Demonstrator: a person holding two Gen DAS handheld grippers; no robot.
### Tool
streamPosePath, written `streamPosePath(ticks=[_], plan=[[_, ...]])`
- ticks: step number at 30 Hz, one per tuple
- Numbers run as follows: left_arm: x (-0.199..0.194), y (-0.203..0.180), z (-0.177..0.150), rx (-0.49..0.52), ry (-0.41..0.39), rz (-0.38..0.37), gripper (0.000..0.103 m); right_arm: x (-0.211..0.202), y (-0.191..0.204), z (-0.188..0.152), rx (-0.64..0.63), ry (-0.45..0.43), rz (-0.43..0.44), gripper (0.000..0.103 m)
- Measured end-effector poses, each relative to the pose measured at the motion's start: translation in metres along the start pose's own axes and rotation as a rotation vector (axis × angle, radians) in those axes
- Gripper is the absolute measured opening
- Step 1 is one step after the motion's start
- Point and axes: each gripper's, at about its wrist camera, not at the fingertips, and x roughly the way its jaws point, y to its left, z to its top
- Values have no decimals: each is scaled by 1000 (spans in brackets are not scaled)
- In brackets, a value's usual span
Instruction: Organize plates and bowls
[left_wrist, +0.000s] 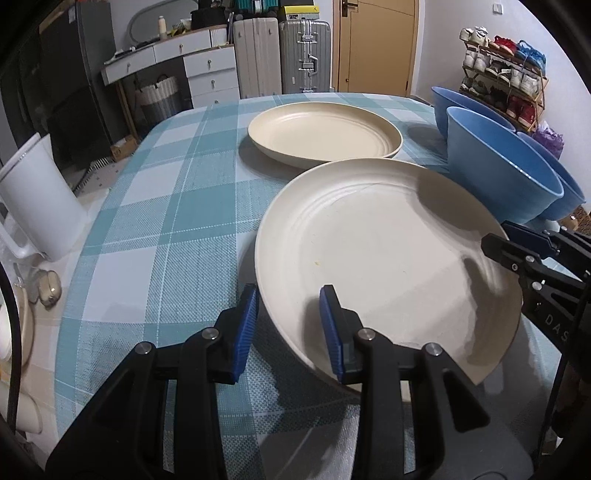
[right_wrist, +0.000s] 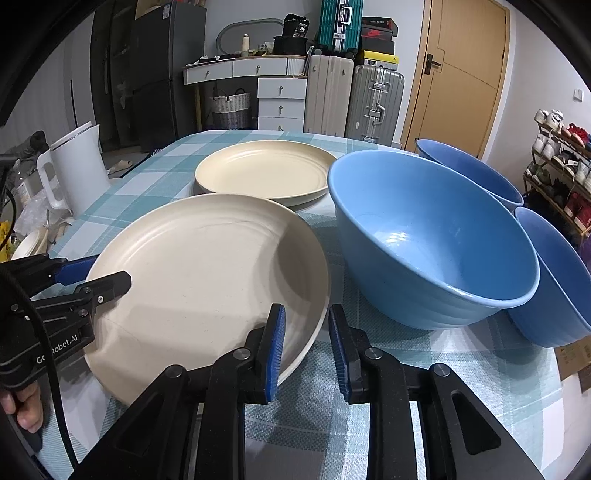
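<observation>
Two cream plates lie on the checked tablecloth. The near plate (left_wrist: 388, 251) (right_wrist: 207, 273) almost meets the far plate (left_wrist: 325, 133) (right_wrist: 262, 173). My left gripper (left_wrist: 290, 295) (right_wrist: 110, 269) straddles the near plate's left rim, one blue pad inside and one outside, with a clear gap, so it is open. On the opposite rim, my right gripper (right_wrist: 306, 312) (left_wrist: 498, 236) straddles the plate the same way and is also open. Three blue bowls stand to the right: a near one (right_wrist: 424, 240) (left_wrist: 498, 166), a back one (right_wrist: 469, 173) and a right one (right_wrist: 554, 277).
A white kettle (left_wrist: 40, 206) (right_wrist: 77, 166) stands past the table's left edge. A person's hand (right_wrist: 26, 406) holds the left gripper. Suitcases (right_wrist: 373, 99), white drawers and a shoe rack (left_wrist: 502, 74) stand behind the table. Bare cloth (left_wrist: 155, 229) lies left of the plates.
</observation>
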Motion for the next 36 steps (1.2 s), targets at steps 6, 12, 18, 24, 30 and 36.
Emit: streamPosePath(ticks=[6,12,18,24,30,36], plan=[[-12,9,3,-57,-8,-93,53,-14,-4,1,11,-27,37,52],[-35,9,6,-62,-49,-126,72,-35,-1,5,-21,-68,63,81],[-62,15,15,-79,-100,-133,88,-60,-1,16,-22,-140,60,101],[-88,22,25,-93,-149,-134,102,-79,-1,33,-36,-174,110,102],[-104,27,37,-106,-166,-112,102,-97,-6,51,-30,-201,160,102],[-120,36,55,-140,-192,-104,102,-118,-25,74,17,-244,216,102]])
